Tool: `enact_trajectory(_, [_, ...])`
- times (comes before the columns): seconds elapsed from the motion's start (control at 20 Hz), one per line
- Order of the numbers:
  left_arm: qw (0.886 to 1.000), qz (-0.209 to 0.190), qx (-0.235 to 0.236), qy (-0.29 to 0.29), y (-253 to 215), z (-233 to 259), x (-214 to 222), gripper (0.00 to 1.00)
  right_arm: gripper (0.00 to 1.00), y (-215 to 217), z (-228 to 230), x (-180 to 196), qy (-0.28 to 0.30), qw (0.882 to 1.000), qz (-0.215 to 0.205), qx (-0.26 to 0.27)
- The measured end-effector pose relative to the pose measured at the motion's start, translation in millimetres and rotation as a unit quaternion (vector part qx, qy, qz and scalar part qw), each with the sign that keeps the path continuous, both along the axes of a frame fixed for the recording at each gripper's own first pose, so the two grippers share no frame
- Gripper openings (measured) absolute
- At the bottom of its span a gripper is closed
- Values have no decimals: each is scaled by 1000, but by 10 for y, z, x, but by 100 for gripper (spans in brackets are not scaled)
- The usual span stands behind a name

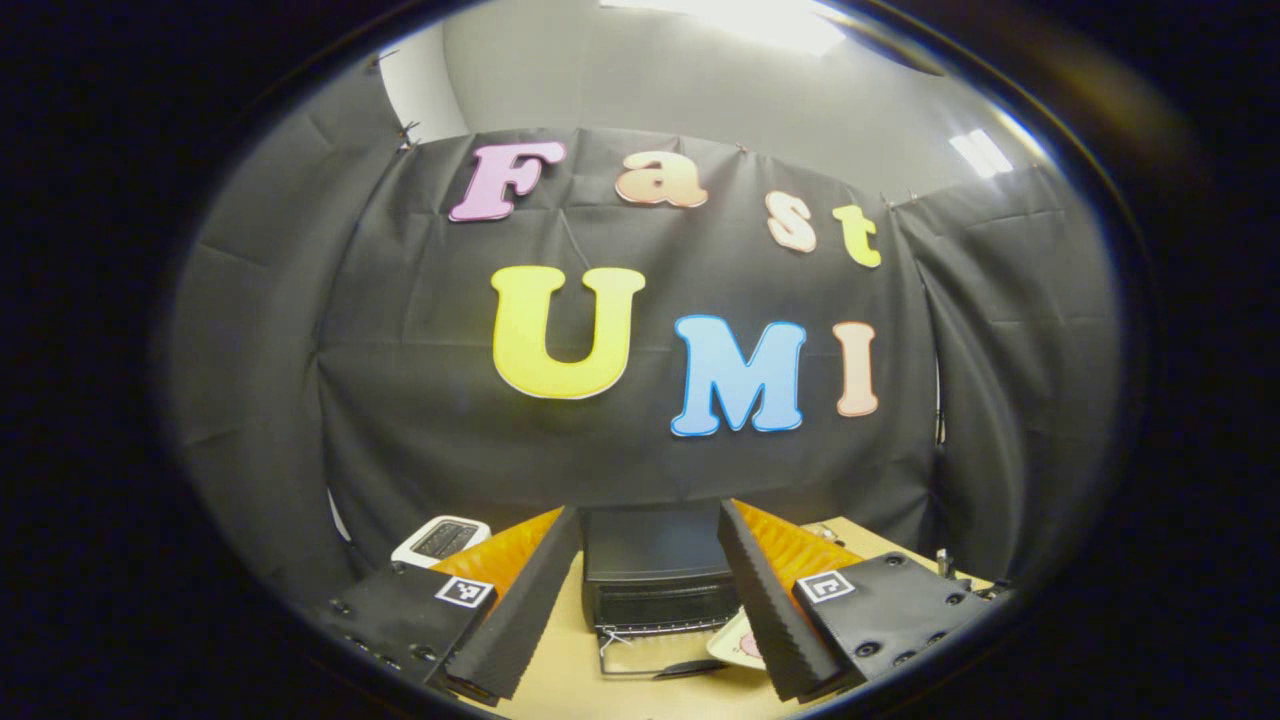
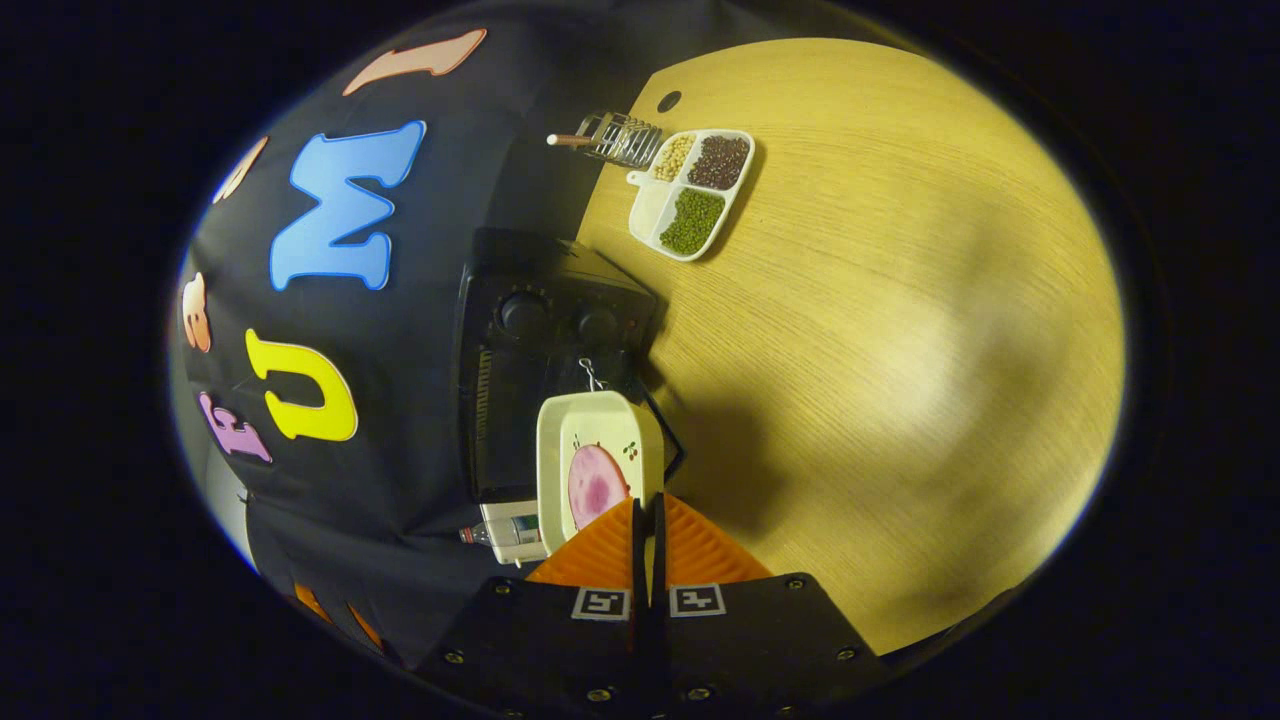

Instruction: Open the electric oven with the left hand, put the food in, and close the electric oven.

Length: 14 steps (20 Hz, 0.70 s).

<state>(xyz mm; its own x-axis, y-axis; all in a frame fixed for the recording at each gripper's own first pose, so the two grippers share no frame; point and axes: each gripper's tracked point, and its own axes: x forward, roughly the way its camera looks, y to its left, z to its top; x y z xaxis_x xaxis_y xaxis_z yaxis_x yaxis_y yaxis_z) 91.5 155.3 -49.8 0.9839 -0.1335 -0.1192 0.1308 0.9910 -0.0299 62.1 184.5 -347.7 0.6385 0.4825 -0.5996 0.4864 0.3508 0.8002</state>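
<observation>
The left gripper (image 1: 650, 610) hangs in front of the black electric oven (image 1: 655, 565), its jaws spread wide with nothing between them. The oven sits on the wooden worktop (image 2: 880, 330) against the cloth wall, and its glass door (image 1: 650, 655) lies folded down and open. The right gripper (image 2: 647, 545) has its jaws pinched together on the rim of a white dish (image 2: 590, 455) carrying a pink piece of food (image 2: 595, 485), held just in front of the oven. Farther along the worktop a divided tray of beans (image 2: 690, 190) rests beside a small wire rack (image 2: 620, 138). A white appliance (image 1: 440, 540) stands left of the oven.
</observation>
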Motion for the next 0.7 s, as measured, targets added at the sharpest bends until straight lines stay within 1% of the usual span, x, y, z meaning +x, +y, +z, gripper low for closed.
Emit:
enact_trajectory(0.1, [1000,10,2,-1,148,14,-15,98,0,141,-5,115,1,1000,-13,-2])
enact_trajectory(0.3, [999,33,1,4,393,-18,-76,98,0,312,21,520,4,996,-88,18])
enact_trajectory(0.5, [998,53,-1,17,602,-112,-120,95,1,563,-66,845,18,993,-112,6])
enact_trajectory(0.6, [998,63,-1,19,706,-131,-139,97,0,618,-67,1026,10,991,-137,0])
enact_trajectory(0.7, [997,73,-3,26,793,-176,-150,98,0,725,-56,1180,8,987,-161,8])
